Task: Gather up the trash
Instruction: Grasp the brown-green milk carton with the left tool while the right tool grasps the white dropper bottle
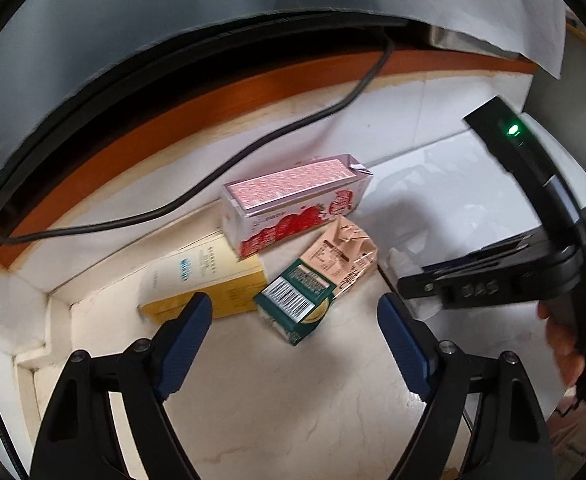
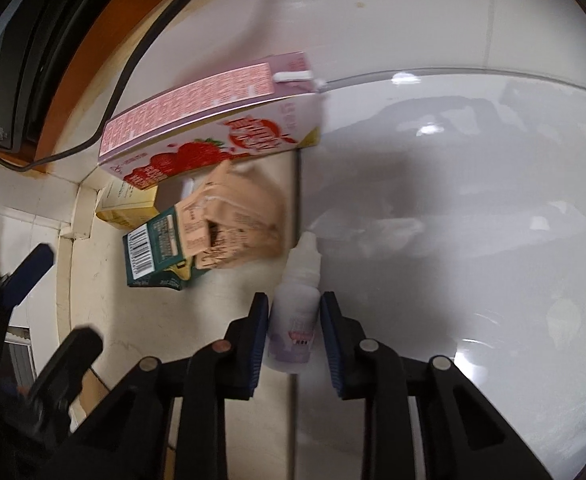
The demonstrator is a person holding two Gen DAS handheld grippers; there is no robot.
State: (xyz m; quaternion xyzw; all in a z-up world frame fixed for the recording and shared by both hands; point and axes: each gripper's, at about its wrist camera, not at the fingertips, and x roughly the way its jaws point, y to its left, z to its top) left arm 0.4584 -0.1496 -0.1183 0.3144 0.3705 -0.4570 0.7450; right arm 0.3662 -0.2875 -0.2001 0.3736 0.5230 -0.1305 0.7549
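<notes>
Looking first along our left tool [image 1: 295,314], we see its blue pads standing wide apart with nothing between them, hanging above a cluster of trash in the corner of the pale worktop [image 1: 277,392]. A crushed green-and-tan carton [image 1: 319,282] lies nearest, roughly under the gap. A pink strawberry carton [image 1: 293,210] lies behind it, and a yellow box [image 1: 209,284] sits to the left with the pink carton's end resting on it. A black cable [image 1: 253,152] runs along the wall behind them. At the right edge a hand [image 1: 565,344] holds our other tool low over the worktop.

Turning to the right wrist view, we find our right tool [image 2: 295,342] narrowed around a small white dropper bottle [image 2: 295,320], which lies at the edge of a clear sheet [image 2: 453,200] just beside the crushed carton. The pads sit right against the bottle's sides, though with the blur we cannot say they are pressing yet. The left tool shows at the far left.

We judge the step to be picking up the first pieces: bottle on the right, crushed carton on the left. Next we would need to firm the right grip on the rounded, slippery bottle before lifting, and lower the left pads squarely to straddle the carton without nudging its neighbours.
</notes>
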